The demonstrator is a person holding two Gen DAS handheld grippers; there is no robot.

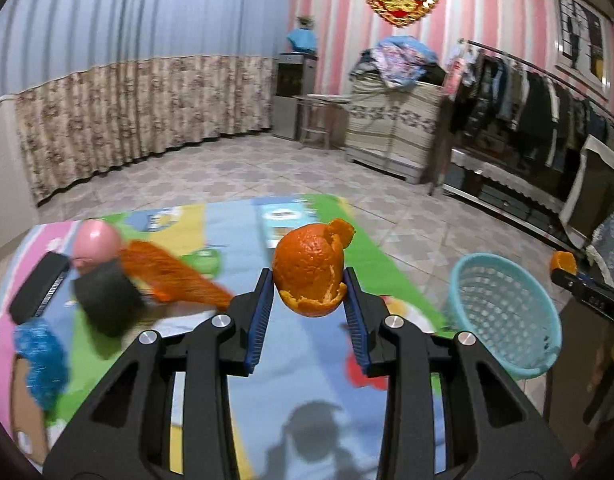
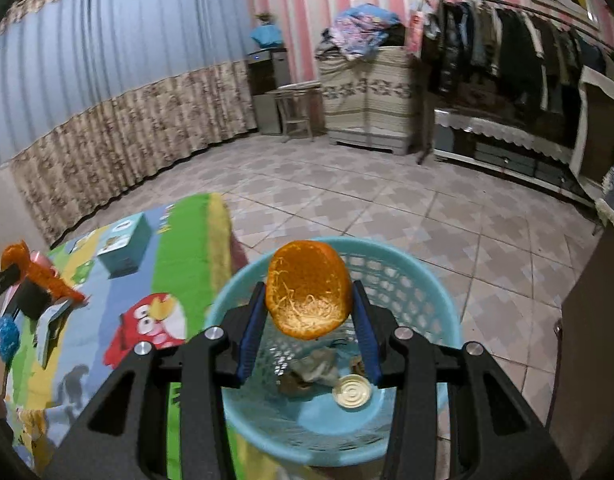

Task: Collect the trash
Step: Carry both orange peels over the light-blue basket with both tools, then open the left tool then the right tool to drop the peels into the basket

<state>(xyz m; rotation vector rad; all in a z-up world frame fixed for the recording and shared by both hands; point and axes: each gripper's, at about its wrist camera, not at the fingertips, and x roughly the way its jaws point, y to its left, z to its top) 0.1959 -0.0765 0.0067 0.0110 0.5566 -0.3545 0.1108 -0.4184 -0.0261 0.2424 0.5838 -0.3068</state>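
Two pieces of orange peel are riding in the grippers, one apiece. Seen from the left wrist, the left gripper (image 1: 309, 286) is clamping a domed peel (image 1: 309, 270) between its blue pads, rind outward, above the cartoon mat (image 1: 291, 380); the blue basket (image 1: 507, 316) is sitting off the mat's edge at about three o'clock, and the right gripper (image 1: 565, 270) is poking in at the far right with its own orange scrap. Blurred clutter is lying at nine o'clock, including a pink ball (image 1: 97, 240) and an orange mesh strip (image 1: 175, 276). Seen from the right wrist, the right gripper (image 2: 309, 310) is pinching a peel cup (image 2: 309, 290), pith facing the camera, directly over the basket (image 2: 423, 280), where a round lid (image 2: 353, 390) and crumpled scraps are already lying at six o'clock. Risk, as I judge it: the left peel is being held only at its torn lower rim, so a quick swing toward the basket could tear it loose onto the mat, and both grippers converging on one basket could be bumping each other or tipping its light rim.
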